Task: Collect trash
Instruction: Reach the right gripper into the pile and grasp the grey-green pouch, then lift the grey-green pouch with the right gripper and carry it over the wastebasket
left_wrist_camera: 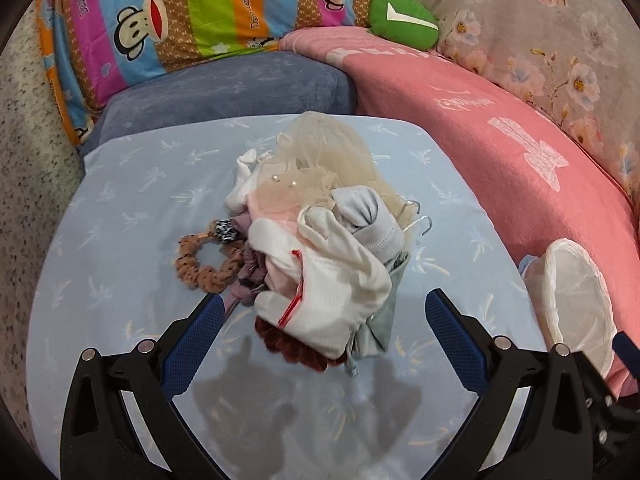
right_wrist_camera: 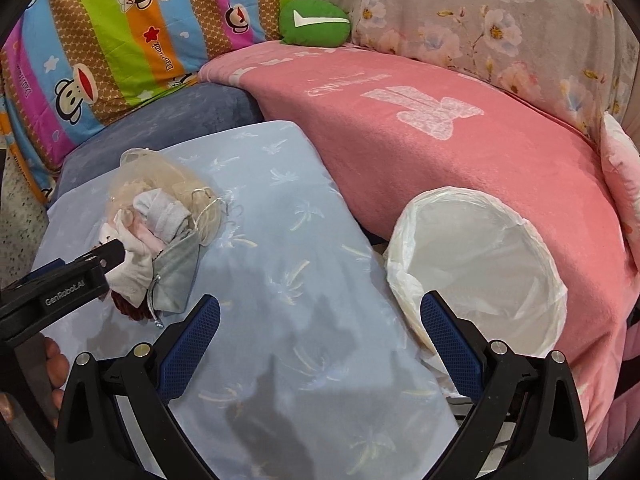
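Two grippers, both with jaws apart, nothing held. Your left gripper [left_wrist_camera: 322,312] straddles the pile of socks and scrunchies [left_wrist_camera: 316,248] on the blue cushion [left_wrist_camera: 120,240], set for a pinch. Lined bin [right_wrist_camera: 480,256] waits at 3 o'clock beside your right gripper [right_wrist_camera: 320,316].

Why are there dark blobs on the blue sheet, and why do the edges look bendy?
Left wrist view: the dark blobs on the blue sheet are shadows of the open left gripper. Right wrist view: similar shadows fall below the open right gripper, and the fisheye lens curves the pink blanket, with black corners.
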Tool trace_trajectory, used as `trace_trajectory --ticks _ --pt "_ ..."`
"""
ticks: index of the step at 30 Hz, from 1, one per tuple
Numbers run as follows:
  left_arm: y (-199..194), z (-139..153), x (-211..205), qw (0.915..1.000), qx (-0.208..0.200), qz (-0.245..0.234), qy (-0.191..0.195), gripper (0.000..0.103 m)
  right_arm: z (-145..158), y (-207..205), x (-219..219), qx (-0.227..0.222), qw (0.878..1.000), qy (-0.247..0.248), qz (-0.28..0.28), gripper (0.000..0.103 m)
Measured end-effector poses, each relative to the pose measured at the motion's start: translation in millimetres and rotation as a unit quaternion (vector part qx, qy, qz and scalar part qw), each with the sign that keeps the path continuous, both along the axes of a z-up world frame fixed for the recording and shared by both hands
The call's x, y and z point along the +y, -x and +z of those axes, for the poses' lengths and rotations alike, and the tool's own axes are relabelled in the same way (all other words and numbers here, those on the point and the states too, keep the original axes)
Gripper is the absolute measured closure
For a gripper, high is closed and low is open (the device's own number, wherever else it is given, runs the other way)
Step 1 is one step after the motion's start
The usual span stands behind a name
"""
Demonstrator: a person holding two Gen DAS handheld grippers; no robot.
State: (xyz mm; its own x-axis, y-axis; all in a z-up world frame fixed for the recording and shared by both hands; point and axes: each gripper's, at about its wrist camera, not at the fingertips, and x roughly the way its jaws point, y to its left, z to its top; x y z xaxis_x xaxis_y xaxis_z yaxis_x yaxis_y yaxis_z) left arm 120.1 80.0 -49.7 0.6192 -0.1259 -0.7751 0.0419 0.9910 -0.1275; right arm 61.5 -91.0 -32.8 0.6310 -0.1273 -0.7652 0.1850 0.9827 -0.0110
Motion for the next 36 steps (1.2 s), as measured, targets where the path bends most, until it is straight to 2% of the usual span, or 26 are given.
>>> trace_trajectory --ticks 3,6,7,10,15,18,23,25,27,28,30,32,36 --pt "-12.0 -9.0 1.9 0.9999 0.013 -0.002 0.007 0.019 -7.2 -13.5 7.8 0.007 1.0 0.005 0.004 0.006" --pt "-18.3 -17.4 7.0 0.9996 0.027 -0.008 0.009 0.041 -15.4 -26.9 16.1 0.016 1.0 0.001 0.014 0.006" --pt "-18.0 -19.6 10.4 0.9993 0.032 -0.012 0.017 0.051 -18.4 -30.9 19.0 0.018 1.0 -0.003 0.018 0.006" --pt "-15.3 -21.7 18.6 0.9987 0.036 -0.016 0.033 0.071 -26.5 -42.9 28.9 0.025 0.999 -0.023 0.037 0.008" --pt "-7.3 -16.9 38.9 0.9973 0.035 -0.011 0.064 0.087 -39.6 -63.3 59.2 0.037 0.994 -0.053 0.083 0.027" --pt "-3.1 -11.1 52.1 0.9974 0.025 0.0 0.068 0.09 -48.9 -74.3 80.0 0.045 0.991 -0.065 0.11 0.037" --pt "-2.9 -11.1 66.9 0.9972 0.025 0.016 0.068 0.09 -68.3 -90.6 105.3 0.064 0.986 -0.082 0.132 0.045" --pt "-3.7 -12.2 69.3 0.9971 0.028 0.017 0.069 0.09 -76.8 -96.6 112.2 0.073 0.984 -0.084 0.14 0.054" --pt "-3.7 -13.1 71.0 0.9969 0.03 0.018 0.07 0.09 -83.0 -101.1 115.1 0.081 0.983 -0.088 0.142 0.072" --pt "-3.3 -12.9 70.9 0.9969 0.03 0.018 0.07 0.09 -83.8 -100.9 115.6 0.081 0.982 -0.092 0.142 0.075" --pt "-2.7 -12.3 70.1 0.9972 0.028 0.017 0.068 0.09 -81.4 -98.0 114.7 0.076 0.984 -0.085 0.14 0.087" --pt "-1.3 -9.9 67.1 0.9974 0.024 0.013 0.067 0.09 -78.1 -94.5 110.0 0.075 0.985 -0.077 0.135 0.092" --pt "5.3 -2.2 58.9 0.9982 0.013 0.003 0.059 0.09 -64.7 -78.2 89.8 0.065 0.987 -0.081 0.121 0.093"
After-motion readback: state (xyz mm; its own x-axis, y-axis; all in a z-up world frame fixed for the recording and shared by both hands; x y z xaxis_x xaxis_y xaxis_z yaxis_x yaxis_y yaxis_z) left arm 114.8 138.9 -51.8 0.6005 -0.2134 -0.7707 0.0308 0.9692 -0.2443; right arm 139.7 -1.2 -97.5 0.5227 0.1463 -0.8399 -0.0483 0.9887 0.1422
